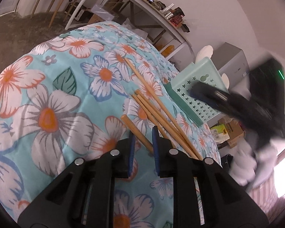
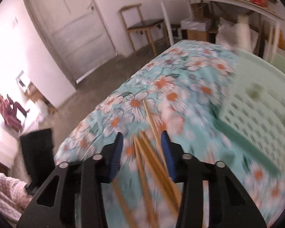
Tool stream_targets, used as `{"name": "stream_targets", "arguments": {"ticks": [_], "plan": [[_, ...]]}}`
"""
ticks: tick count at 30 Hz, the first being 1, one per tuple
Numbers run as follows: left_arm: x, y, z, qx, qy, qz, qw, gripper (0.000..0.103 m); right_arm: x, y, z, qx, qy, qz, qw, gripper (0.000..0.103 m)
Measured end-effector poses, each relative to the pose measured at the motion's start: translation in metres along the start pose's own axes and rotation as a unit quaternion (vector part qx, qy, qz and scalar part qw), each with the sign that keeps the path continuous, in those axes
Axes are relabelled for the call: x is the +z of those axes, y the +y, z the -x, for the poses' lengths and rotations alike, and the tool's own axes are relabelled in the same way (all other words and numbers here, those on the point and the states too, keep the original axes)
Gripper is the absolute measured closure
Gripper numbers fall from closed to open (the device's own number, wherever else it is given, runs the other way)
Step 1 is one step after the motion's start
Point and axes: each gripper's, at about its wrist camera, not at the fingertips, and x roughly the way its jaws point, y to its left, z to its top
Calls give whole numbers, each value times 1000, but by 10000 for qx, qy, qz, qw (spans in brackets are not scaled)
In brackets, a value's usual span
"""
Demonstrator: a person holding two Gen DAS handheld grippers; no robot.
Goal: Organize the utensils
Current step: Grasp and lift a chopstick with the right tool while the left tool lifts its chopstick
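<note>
the mint green perforated tray [image 1: 196, 95] lies tipped at the worktop's [image 1: 53, 102] far right edge, its inside unseen. left tool [image 1: 143, 142] grips one bamboo chopstick [image 1: 136, 131] between narrow pads. right tool [image 2: 142, 152], half open, straddles the other chopsticks [image 2: 152, 163] loosely, blurred. bare floral cloth spreads left of both

Blurred chopsticks [image 2: 152, 163] between parted right gripper [image 2: 142, 148] fingers [image 2: 116, 152]

Chopsticks [image 1: 152, 104] lie bunched on the cloth-covered table [image 1: 47, 95], with the perforated basket [image 1: 197, 93] just to their right.
</note>
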Motion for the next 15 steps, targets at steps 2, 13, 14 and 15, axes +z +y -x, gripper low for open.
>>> {"name": "stream_targets", "arguments": {"ticks": [2,13,14,15], "plan": [[-1,0,0,-6,-26,-44,10000,85,15,2,-23,-108,197,180,9996,71],[-5,-1,2,-68,-119,-164,9998,84,45,0,-94,-448,1044,762,9906,95],[-6,-1,2,-70,-119,-166,9998,84,45,0,-92,-433,1001,779,9910,96],[-6,-1,3,-66,-121,-170,9998,84,46,0,-89,-433,955,791,9913,96]]}}
